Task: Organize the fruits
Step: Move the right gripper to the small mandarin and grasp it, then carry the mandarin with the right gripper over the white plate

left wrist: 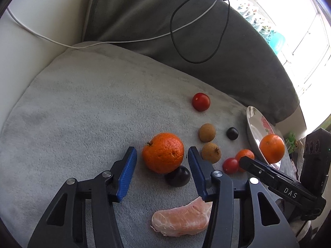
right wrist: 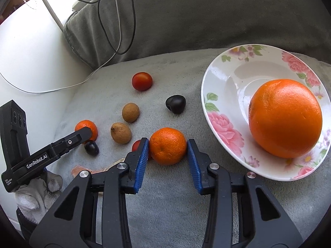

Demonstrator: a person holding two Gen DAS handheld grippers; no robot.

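My left gripper (left wrist: pixel 162 155) is open around a bumpy mandarin (left wrist: pixel 163 152) on the grey cushion, its pads apart from the fruit. A dark plum (left wrist: pixel 178 175) lies just in front of it and a peeled citrus segment (left wrist: pixel 182 219) lies nearer. My right gripper (right wrist: pixel 168 147) has both blue pads against a small mandarin (right wrist: pixel 168 145). The floral plate (right wrist: pixel 223 78) at the right holds a large orange (right wrist: pixel 285 117). Two brown longans (right wrist: pixel 130 112) (right wrist: pixel 121 132), a dark plum (right wrist: pixel 175 104) and a red tomato (right wrist: pixel 142 81) lie on the cushion.
A second small tomato (left wrist: pixel 230 165) sits beside the right gripper's finger. Black and white cables (right wrist: pixel 115 20) hang over the grey sofa back (right wrist: pixel 206 10). A white armrest (left wrist: pixel 31 41) borders the cushion on the left.
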